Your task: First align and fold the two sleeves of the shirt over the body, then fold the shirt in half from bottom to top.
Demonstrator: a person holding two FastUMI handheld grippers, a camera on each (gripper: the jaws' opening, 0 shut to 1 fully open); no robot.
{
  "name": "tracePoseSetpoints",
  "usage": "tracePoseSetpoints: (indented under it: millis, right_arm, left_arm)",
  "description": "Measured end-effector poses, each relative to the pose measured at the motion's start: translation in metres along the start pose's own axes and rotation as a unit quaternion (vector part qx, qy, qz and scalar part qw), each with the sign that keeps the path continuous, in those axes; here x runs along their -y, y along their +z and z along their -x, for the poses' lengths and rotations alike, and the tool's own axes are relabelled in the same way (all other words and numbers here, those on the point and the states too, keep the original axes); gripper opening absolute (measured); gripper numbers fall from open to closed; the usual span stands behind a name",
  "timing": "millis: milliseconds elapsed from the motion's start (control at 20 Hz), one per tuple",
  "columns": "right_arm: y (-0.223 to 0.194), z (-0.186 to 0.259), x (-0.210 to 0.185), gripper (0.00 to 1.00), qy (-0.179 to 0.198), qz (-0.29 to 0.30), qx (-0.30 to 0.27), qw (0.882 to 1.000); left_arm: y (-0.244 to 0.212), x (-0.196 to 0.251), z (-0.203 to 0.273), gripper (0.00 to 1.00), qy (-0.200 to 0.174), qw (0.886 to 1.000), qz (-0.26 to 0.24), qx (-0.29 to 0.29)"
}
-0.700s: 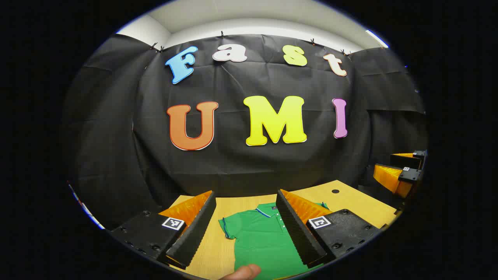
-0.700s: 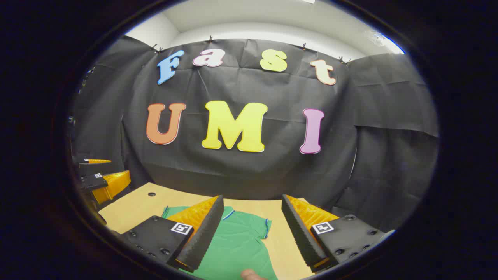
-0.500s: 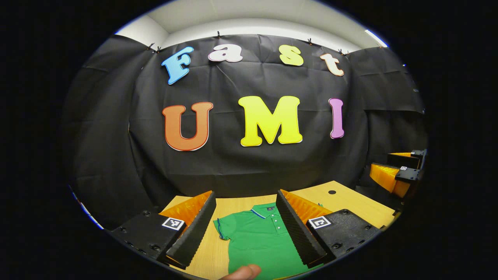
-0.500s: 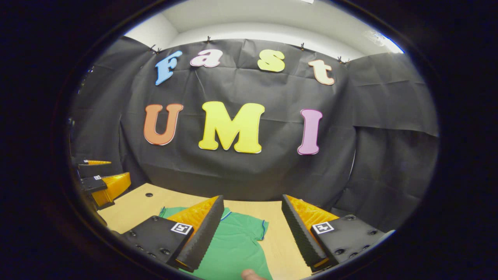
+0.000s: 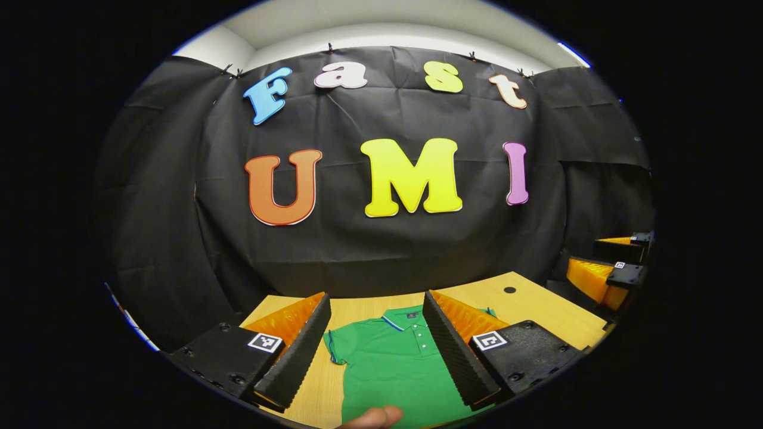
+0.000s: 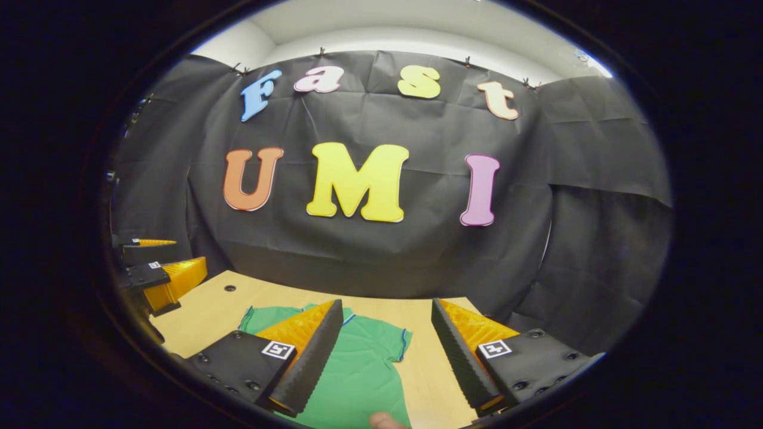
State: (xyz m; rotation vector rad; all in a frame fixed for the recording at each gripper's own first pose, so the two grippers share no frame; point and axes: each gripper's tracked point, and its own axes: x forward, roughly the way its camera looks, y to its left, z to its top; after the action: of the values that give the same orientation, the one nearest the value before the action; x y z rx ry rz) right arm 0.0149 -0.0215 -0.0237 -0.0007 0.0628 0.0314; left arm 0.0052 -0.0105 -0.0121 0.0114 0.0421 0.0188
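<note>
- The green short-sleeved polo shirt (image 5: 387, 357) lies flat on the light wooden table (image 5: 536, 310), collar toward the black cloth wall (image 5: 381, 250).
- The shirt has a thin blue and white stripe on its collar and a row of small white buttons below it. There is a tiny dark tag inside the collar, too small to read.
- In the left gripper view, the left gripper (image 5: 377, 339) hangs above the shirt with its 2 fingers wide apart, holding nothing. The shirt's chest shows in the gap between them.
- In the right gripper view, the right gripper (image 6: 387, 345) also hangs above the table with its 2 fingers spread apart and nothing between them. The shirt (image 6: 357, 369) lies under its left finger, and 1 sleeve (image 6: 393, 345) shows in the gap.
- Each gripper has small black-and-white square marks (image 5: 264, 342) on its black blocks.
- A fingertip (image 5: 372, 417) of the person peeks in at the bottom edge of the left gripper view.
- The other gripper shows far off at the right edge of the left gripper view, and at the left edge of the right gripper view.
- Compared with 0.5 s ago, both cameras now tip down a little more. More of the shirt and table can be seen, and the shirt sits a bit higher in both views.
- A small dark round hole (image 5: 509, 290) is in the table top near the far edge.
</note>
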Motion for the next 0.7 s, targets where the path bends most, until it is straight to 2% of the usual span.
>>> tracePoseSetpoints:
  millis: [450,500,700]
  right_arm:
    - [-0.016,-0.023,0.019,0.89,-0.002,-0.002,-0.018,1.0]
    - [-0.021,-0.028,0.019,0.95,0.0,-0.002,-0.023,1.0]
    - [-0.049,-0.05,0.024,0.96,0.006,-0.003,-0.049,0.999]
  left_arm:
    - [-0.006,0.007,-0.004,1.0,0.009,1.0,0.013,-0.012]
    - [-0.006,0.009,-0.005,1.0,0.008,1.0,0.016,-0.012]
    - [-0.007,0.014,-0.004,1.0,0.004,1.0,0.016,-0.012]
